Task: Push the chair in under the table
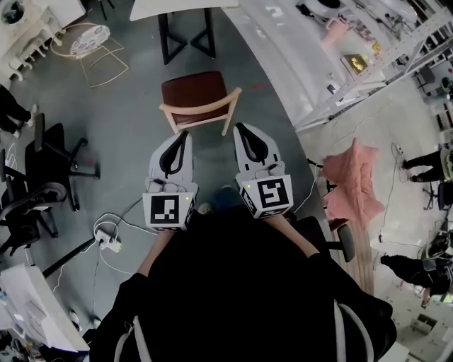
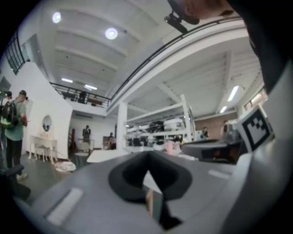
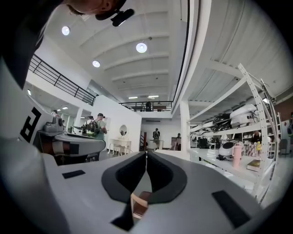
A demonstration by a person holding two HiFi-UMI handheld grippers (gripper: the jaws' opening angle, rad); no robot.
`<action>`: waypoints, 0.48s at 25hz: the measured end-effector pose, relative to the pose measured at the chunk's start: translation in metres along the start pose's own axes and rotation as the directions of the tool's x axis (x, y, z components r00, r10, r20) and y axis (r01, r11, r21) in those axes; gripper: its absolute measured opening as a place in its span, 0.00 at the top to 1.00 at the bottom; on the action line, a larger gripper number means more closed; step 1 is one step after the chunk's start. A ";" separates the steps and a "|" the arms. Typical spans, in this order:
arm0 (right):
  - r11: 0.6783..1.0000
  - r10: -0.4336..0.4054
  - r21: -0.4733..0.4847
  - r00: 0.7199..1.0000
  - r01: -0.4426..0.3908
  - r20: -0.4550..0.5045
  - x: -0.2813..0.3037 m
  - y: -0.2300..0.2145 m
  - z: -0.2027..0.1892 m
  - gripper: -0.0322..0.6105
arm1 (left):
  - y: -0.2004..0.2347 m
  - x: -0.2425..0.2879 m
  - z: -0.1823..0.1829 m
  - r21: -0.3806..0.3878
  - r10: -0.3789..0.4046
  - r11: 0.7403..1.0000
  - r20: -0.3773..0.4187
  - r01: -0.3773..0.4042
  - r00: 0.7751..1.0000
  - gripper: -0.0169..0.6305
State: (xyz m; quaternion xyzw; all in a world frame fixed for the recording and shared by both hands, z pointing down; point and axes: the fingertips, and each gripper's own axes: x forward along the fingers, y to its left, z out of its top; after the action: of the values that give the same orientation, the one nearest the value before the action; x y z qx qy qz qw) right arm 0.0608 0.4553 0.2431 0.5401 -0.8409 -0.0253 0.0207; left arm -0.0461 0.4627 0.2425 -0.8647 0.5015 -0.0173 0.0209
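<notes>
In the head view a chair (image 1: pixel 197 93) with a brown seat and a pale wooden backrest (image 1: pixel 202 113) stands on the grey floor. It faces a white table (image 1: pixel 177 7) on black legs (image 1: pixel 187 39) at the top edge. My left gripper (image 1: pixel 185 133) and right gripper (image 1: pixel 239 128) are held level side by side just behind the backrest, both shut with nothing between the jaws. Whether the tips touch the wood I cannot tell. A sliver of the chair (image 3: pixel 139 203) shows under the shut jaws in the right gripper view, where the right gripper (image 3: pixel 146 155) points ahead. The left gripper (image 2: pixel 147 157) shows the same.
A black office chair (image 1: pixel 49 162) stands at the left, with a white power strip (image 1: pixel 110 240) and cables on the floor by my feet. A long white counter (image 1: pixel 283 56) runs along the right, a pink cloth (image 1: pixel 354 177) beyond it. A white wire stool (image 1: pixel 88 42) is far left.
</notes>
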 end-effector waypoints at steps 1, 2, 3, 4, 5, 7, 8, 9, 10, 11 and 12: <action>1.000 -0.005 0.002 1.000 0.005 -0.006 0.002 -0.003 -0.002 0.91 | 0.000 0.003 -0.002 -0.001 -0.005 1.000 -0.001 0.005 1.000 0.96; 1.000 -0.011 0.006 1.000 0.011 -0.010 0.005 -0.007 -0.005 0.91 | 0.001 0.007 -0.004 -0.003 -0.007 1.000 -0.004 0.007 1.000 0.96; 1.000 -0.018 0.012 1.000 0.018 -0.011 0.009 -0.012 -0.007 0.91 | 0.003 0.012 -0.006 -0.005 -0.007 1.000 -0.009 0.007 1.000 0.96; 1.000 -0.023 0.018 1.000 0.024 -0.011 0.015 -0.018 -0.009 0.91 | 0.005 0.018 -0.008 -0.008 -0.005 1.000 -0.013 0.005 1.000 0.96; 0.999 -0.027 0.023 1.000 0.027 -0.010 0.021 -0.024 -0.011 0.91 | 0.007 0.025 -0.009 -0.009 -0.003 1.000 -0.012 0.003 1.000 0.96; 0.999 -0.025 0.023 1.000 0.025 -0.008 0.036 -0.035 -0.015 0.91 | 0.014 0.041 -0.010 -0.006 0.003 1.000 0.000 -0.003 1.000 0.96; 1.000 -0.019 0.020 1.000 0.019 -0.006 0.045 -0.039 -0.017 0.91 | 0.018 0.050 -0.010 -0.004 0.006 1.000 0.009 -0.006 1.000 0.96; 1.000 -0.011 0.015 1.000 0.011 -0.004 0.056 -0.044 -0.019 0.91 | 0.024 0.060 -0.012 -0.004 0.012 1.000 0.016 -0.012 1.000 0.96; 1.000 0.000 0.010 1.000 0.000 -0.003 0.069 -0.048 -0.020 0.91 | 0.031 0.071 -0.014 -0.007 0.020 1.000 0.019 -0.020 1.000 0.96; 1.000 0.013 0.007 1.000 -0.013 -0.002 0.082 -0.053 -0.022 0.91 | 0.039 0.083 -0.017 -0.010 0.027 1.000 0.018 -0.027 0.999 0.96; 1.000 0.025 0.007 1.000 -0.025 -0.002 0.096 -0.059 -0.023 0.91 | 0.046 0.096 -0.020 -0.009 0.031 0.999 0.015 -0.031 0.999 0.96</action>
State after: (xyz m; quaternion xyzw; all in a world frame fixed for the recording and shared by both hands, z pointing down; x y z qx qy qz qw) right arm 0.0758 0.3430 0.2631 0.5296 -0.8477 -0.0216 0.0202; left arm -0.0391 0.3563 0.2612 -0.8570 0.5148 -0.0081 0.0210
